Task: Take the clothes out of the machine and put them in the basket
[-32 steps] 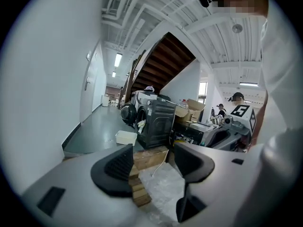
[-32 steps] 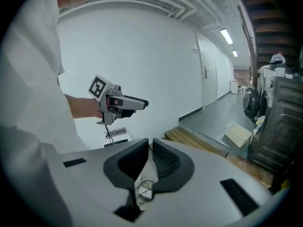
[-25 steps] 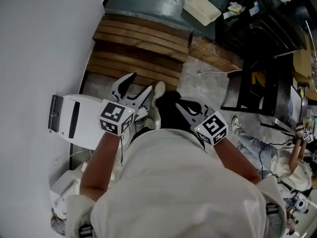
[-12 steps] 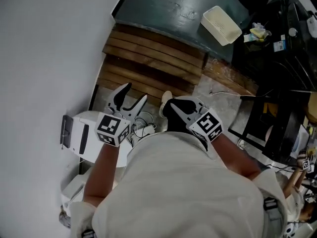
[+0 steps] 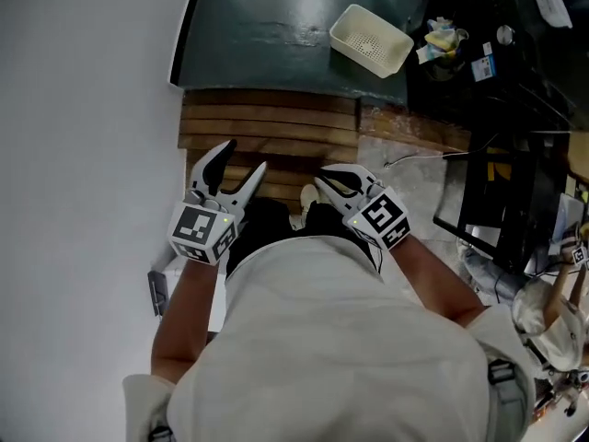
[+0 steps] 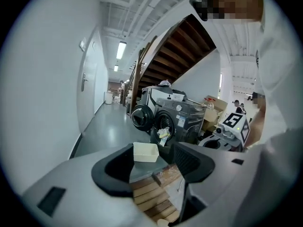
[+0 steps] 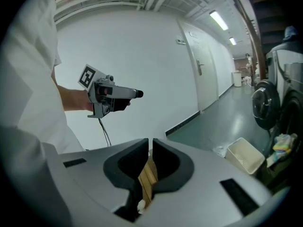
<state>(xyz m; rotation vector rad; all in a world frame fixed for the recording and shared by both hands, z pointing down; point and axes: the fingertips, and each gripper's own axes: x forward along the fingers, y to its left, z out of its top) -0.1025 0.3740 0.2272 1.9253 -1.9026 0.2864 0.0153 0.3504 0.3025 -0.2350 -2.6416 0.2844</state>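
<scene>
Glossy floor (image 5: pixel 276 35), rough wooden pallet (image 5: pixel 267 127), perforated matt plastic basket (image 5: pixel 371 40)

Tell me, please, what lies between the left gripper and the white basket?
In the head view, wooden slats and then bare green floor separate the left gripper from the basket; nothing else.

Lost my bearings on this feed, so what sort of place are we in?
Probably a workshop or test hall, not a home: several washers stand loose on a painted floor beside cardboard boxes, under an open staircase.
</scene>
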